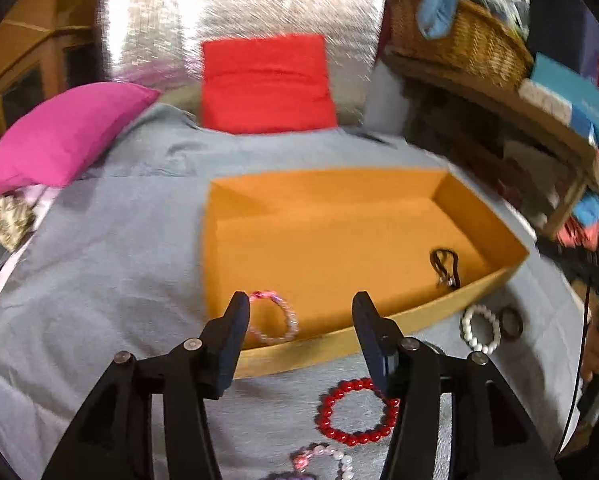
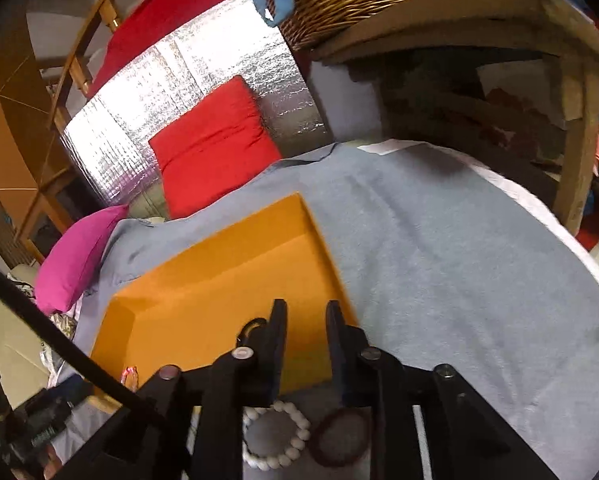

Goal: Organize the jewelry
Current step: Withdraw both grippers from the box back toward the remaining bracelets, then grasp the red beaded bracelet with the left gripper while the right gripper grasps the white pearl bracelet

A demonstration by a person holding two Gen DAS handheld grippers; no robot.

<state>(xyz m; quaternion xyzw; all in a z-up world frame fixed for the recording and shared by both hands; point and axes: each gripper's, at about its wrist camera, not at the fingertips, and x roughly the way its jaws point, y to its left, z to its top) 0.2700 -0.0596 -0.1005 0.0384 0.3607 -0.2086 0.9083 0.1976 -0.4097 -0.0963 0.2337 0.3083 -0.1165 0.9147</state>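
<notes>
An orange open box [image 1: 479, 288] lies on a grey cloth. In the left wrist view a pink bead bracelet [image 1: 281, 320] leans inside its near wall and a dark cord piece [image 1: 445, 266] lies at its right end. My left gripper [image 1: 301, 308] is open and empty, just above the box's near wall. On the cloth lie a red bead bracelet [image 1: 355, 412], a white bead bracelet [image 1: 481, 328], a dark ring bracelet [image 1: 511, 322] and a pink-white bracelet [image 1: 323, 458]. My right gripper [image 2: 307, 312] is open and empty over the box's near right corner [image 2: 311, 360], above the white bracelet [image 2: 275, 436] and dark bracelet [image 2: 341, 438].
A red cushion [image 1: 267, 84] and a magenta cushion [image 1: 63, 132] lie beyond the box against a silver foil panel [image 1: 239, 20]. A wooden shelf [image 2: 479, 12] with a wicker basket [image 1: 459, 40] stands to the right. The grey cloth [image 2: 459, 260] stretches right of the box.
</notes>
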